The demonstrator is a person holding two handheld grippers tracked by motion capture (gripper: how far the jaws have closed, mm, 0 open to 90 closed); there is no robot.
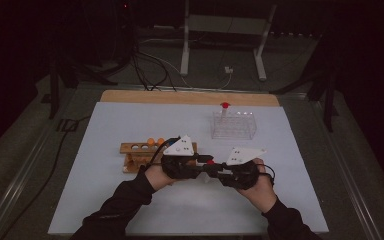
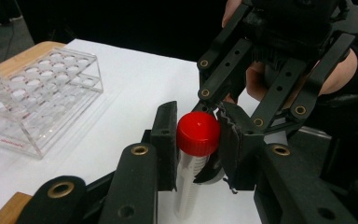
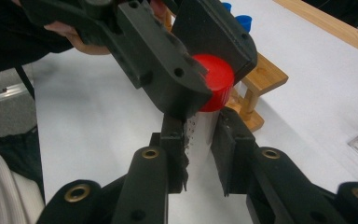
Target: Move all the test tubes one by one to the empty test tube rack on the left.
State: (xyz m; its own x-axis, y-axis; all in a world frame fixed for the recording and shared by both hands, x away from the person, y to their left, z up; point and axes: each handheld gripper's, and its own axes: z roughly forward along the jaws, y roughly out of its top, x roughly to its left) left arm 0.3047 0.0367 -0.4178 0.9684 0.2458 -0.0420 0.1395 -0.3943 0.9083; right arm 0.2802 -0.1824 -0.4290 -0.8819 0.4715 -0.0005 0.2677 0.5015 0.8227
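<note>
Here, at the near middle of the white mat (image 1: 130,200), my two grippers meet over one clear tube with a red cap (image 2: 198,133).

To the left the mat lies bare out to its left edge, and the near strip in front of my forearms is open too. Beyond my left hand stands the wooden rack (image 1: 135,150), close behind my left gripper (image 1: 190,167). It has round holes along its top, and two orange caps (image 1: 155,141) sit in it. In the right gripper view two blue caps (image 3: 235,14) show past the rack's end post.

My left gripper has its jaws clenched on the red cap, one pad on each side, the cap showing between them in the left gripper view. My right gripper (image 3: 200,140) is clamped on the tube (image 3: 203,135) itself, just under the cap, its pads pressing the clear wall from both sides. So the tube is held off the mat between both tools, cap in the left, body in the right.

Farther back and to the right stands the clear plastic rack (image 1: 234,125), well apart from my hands, with one red-capped tube (image 1: 224,109) upright at its back left corner; its other wells look vacant. Right of it the mat runs bare to its edge, and the wooden table edge (image 1: 190,97) shows behind.
</note>
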